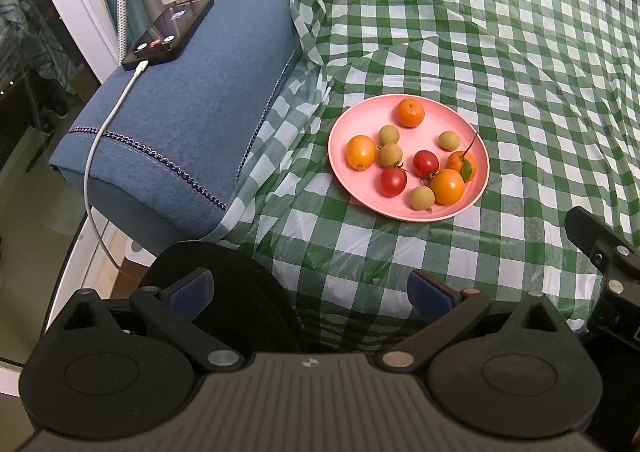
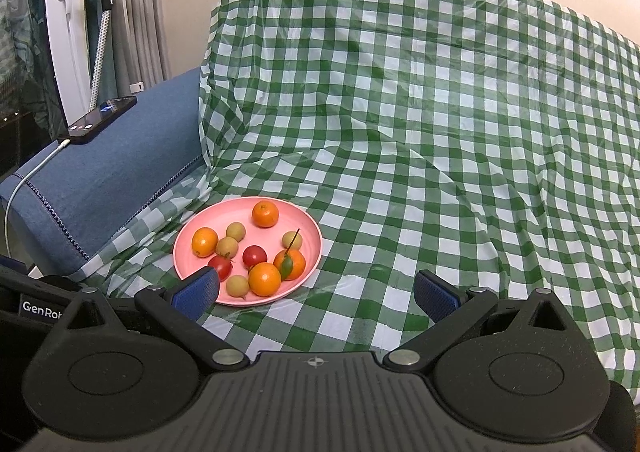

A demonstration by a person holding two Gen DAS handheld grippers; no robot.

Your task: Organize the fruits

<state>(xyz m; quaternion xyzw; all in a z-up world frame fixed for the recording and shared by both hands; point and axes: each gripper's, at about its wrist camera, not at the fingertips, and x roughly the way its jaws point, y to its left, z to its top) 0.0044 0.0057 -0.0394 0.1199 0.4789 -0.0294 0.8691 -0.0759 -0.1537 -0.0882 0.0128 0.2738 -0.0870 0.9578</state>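
A pink plate point(image 1: 416, 124) lies on the green checked cloth and also shows in the right wrist view point(image 2: 308, 228). On it are several small oranges point(image 1: 410, 112) point(image 2: 265, 213), two red tomatoes point(image 1: 425, 162) point(image 2: 254, 256) and several pale yellow-green round fruits point(image 1: 389, 134) point(image 2: 235, 231). One orange point(image 1: 461, 165) has a stem and a leaf. My left gripper point(image 1: 310, 292) is open and empty, held short of the plate's near side. My right gripper point(image 2: 316, 294) is open and empty, with its left finger at the plate's near rim.
A blue sofa armrest point(image 1: 192, 108) stands left of the plate, with a phone point(image 1: 168, 32) and its white charging cable point(image 1: 100, 140) on top. The checked cloth point(image 2: 440, 132) covers the seat and the backrest. The right gripper's body point(image 1: 604, 252) shows at the right edge.
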